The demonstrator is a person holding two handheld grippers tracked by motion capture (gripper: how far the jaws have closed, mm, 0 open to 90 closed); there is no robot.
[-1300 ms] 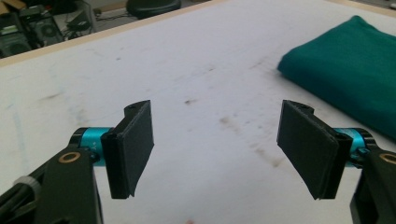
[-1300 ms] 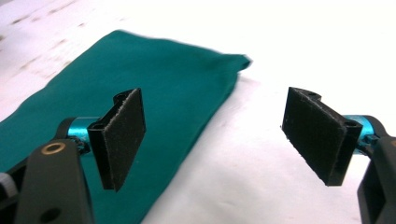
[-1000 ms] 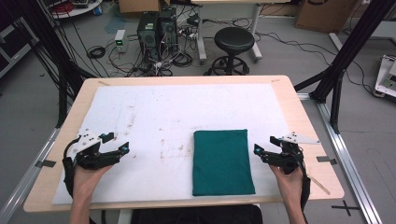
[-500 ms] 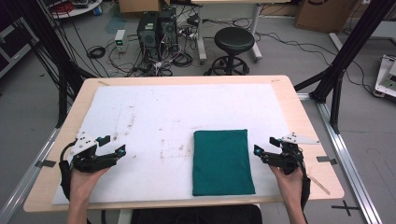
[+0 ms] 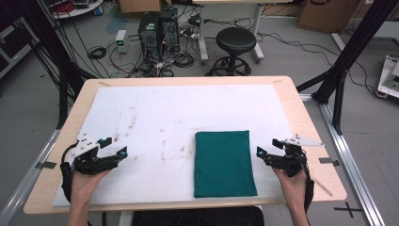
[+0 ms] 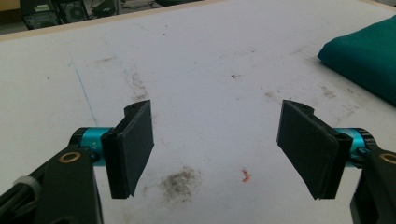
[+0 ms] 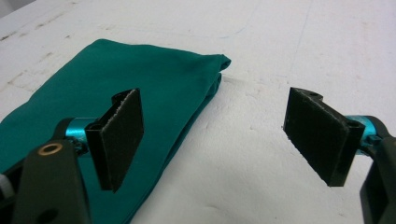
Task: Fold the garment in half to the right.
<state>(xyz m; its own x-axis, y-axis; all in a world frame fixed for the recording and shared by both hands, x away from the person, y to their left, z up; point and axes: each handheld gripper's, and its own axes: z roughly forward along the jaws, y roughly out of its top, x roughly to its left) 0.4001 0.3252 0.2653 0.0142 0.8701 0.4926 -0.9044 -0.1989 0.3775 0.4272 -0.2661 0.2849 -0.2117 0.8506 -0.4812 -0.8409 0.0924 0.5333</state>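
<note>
High view: a folded green cloth (image 5: 225,163) lies on the white worktop (image 5: 188,113); the right claw (image 5: 267,149) (jaws wide apart, empty) sits just beside it, the left claw (image 5: 114,147) equally spread, well apart.

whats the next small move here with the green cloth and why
Probably ease the right gripper toward the near right edge of the folded green cloth. Its jaws stand wide open, the cloth lies flat beside it, and the left gripper, open too, sits much farther off over the white mat.
</note>
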